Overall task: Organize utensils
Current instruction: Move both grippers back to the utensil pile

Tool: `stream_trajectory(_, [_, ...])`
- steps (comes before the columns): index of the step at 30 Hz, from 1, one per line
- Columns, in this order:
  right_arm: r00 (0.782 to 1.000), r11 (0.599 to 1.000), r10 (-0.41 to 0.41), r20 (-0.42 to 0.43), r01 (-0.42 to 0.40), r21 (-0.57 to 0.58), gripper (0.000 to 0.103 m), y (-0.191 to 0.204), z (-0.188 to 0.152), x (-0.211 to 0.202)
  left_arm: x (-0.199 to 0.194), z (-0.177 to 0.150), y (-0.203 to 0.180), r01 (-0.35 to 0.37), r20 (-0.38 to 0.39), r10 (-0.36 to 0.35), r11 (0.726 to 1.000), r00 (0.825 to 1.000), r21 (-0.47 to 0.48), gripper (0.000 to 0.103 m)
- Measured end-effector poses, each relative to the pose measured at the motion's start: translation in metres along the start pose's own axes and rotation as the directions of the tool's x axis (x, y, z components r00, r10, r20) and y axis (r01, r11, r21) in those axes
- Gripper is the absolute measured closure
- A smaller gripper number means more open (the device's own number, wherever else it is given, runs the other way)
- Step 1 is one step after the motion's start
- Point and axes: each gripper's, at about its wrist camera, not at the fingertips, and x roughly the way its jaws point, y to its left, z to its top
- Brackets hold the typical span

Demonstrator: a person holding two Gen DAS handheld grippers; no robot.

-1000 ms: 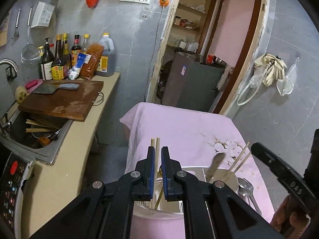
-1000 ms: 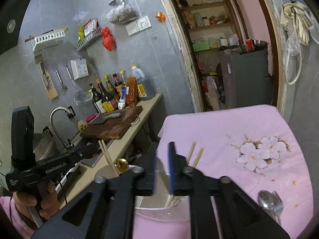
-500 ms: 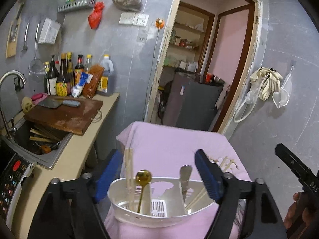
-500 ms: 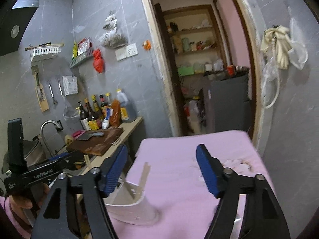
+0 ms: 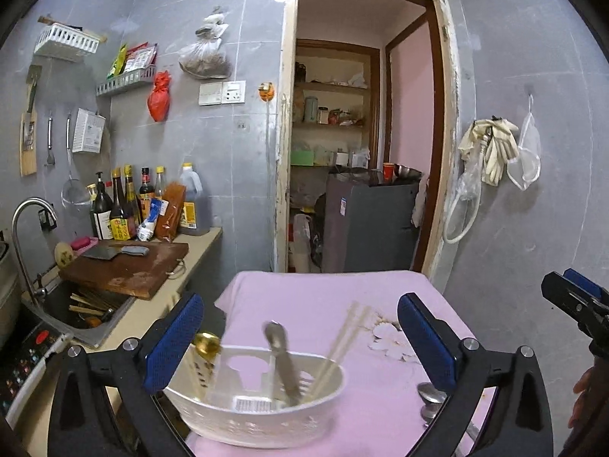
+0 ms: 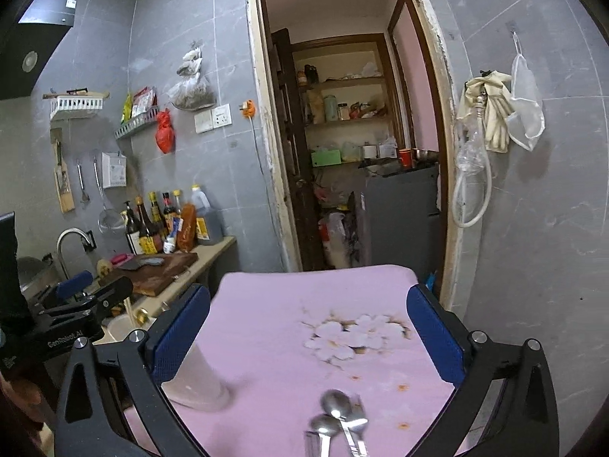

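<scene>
With both the left gripper (image 5: 300,337) and right gripper (image 6: 308,335) just opened wide and empty, the near spoons (image 6: 335,417) await pickup for the white caddy (image 5: 259,411).

One white plastic utensil basket (image 5: 259,415) sits on one pink flowered tablecloth (image 6: 289,320). In the basket stand one gold-bowled spoon (image 5: 207,344), one steel utensil with a flat handle (image 5: 281,358) and a few pale chopsticks (image 5: 342,339), too blurred to count. Two steel spoons (image 6: 331,415) and one steel fork (image 6: 357,419) lie outside it.

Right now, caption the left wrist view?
Open left claw over white caddy holding chopsticks on pink cloth.
</scene>
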Motion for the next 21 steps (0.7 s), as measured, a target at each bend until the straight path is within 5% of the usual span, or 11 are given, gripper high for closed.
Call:
stream_trajectory(10, [0.994,0.999,-0.032,-0.103,0.031,-0.006,0.001,-0.072,-0.029,0.011,0.013,-0.042,-0.048,-0.009,-0.128,0.005,1.0,0.992,-0.027,0.0])
stream_trajectory(21, [0.973,0.999,0.033,-0.23,-0.027,0.029,0.001,-0.125,-0.086,0.061,0.056,-0.095,-0.078,0.004,-0.343,-0.045,0.993,0.938,-0.121,0.0])
